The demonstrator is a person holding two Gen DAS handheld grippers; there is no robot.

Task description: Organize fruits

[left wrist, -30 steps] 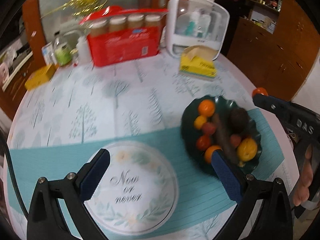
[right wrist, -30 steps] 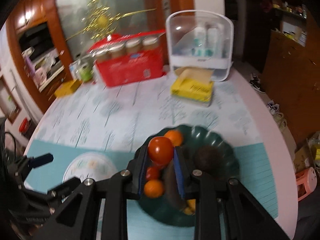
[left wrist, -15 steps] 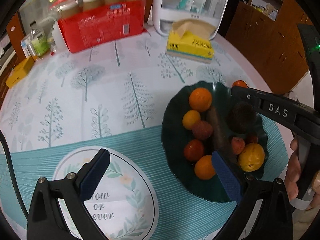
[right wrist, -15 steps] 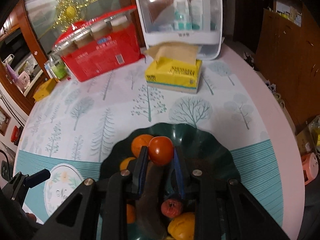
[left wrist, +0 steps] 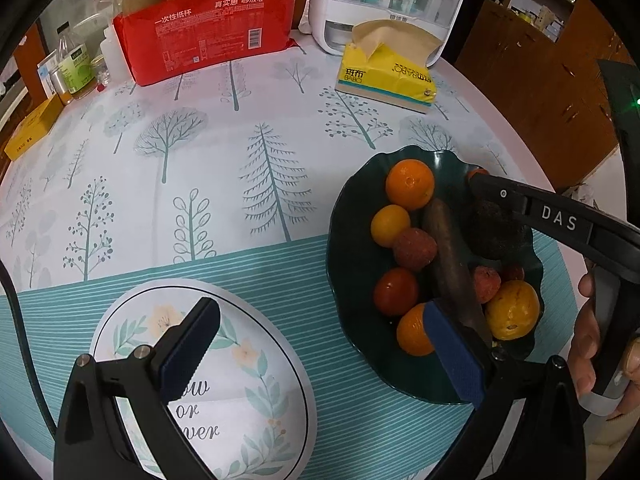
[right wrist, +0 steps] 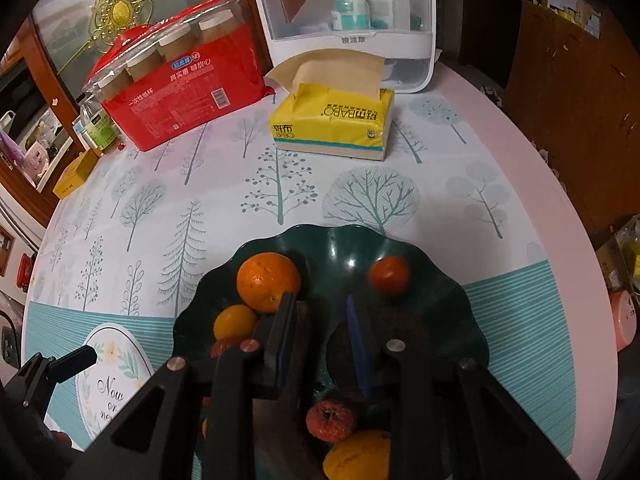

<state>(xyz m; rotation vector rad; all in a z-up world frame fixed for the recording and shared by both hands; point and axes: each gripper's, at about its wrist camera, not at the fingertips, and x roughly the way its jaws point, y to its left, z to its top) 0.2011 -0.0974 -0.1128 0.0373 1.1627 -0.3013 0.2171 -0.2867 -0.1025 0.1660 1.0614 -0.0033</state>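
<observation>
A dark green wavy bowl (left wrist: pixel 352 208) (right wrist: pixel 340 240) holds several fruits: a large orange (left wrist: pixel 410 189) (right wrist: pixel 268 286), a long brown fruit (left wrist: pixel 448 252), a dark avocado (left wrist: pixel 496 232) and a yellow fruit (left wrist: pixel 512 310). A red tomato (right wrist: pixel 388 276) lies blurred at the bowl's far side, just past the tips of my right gripper (right wrist: pixel 320 299). That gripper's jaws stand slightly apart over the bowl with nothing between them. My left gripper (left wrist: pixel 320 310) is wide open, low over the bowl's near left edge, and holds nothing.
A round "Now or never" mat (left wrist: pixel 240 360) lies left of the bowl on the teal runner. At the back stand a yellow tissue box (right wrist: pixel 332 128), a red pack of paper cups (left wrist: pixel 204 44) and a white organizer (right wrist: pixel 348 28). The table edge (right wrist: pixel 560 200) curves close on the right.
Both grippers came down toward the bowl. The tomato that was pinched in my right gripper has left the jaws and now lies in the bowl beyond the fingertips.
</observation>
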